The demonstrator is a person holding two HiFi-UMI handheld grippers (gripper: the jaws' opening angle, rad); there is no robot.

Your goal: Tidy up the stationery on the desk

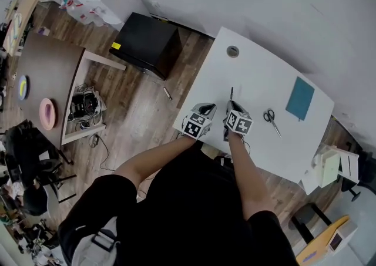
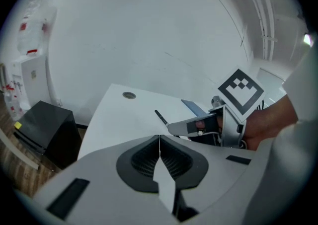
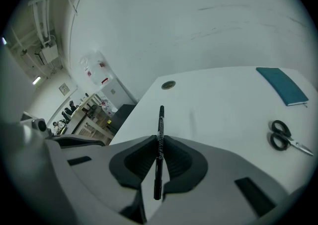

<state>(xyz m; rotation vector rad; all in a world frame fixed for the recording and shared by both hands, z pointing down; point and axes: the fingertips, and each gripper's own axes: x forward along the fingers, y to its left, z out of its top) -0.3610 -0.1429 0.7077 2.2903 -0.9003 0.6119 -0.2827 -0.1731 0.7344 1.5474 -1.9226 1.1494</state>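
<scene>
Two pads of the right gripper (image 3: 159, 142) pinch a black pen (image 3: 160, 119) mid-frame over the desk (image 3: 223, 110); the left gripper (image 2: 159, 139) is closed, empty. Gripped so thinly, the pen could pivot and drop.

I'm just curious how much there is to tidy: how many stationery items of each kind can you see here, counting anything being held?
Pen: 1
Scissors: 1
Teal notebook: 1
Total: 3
</scene>
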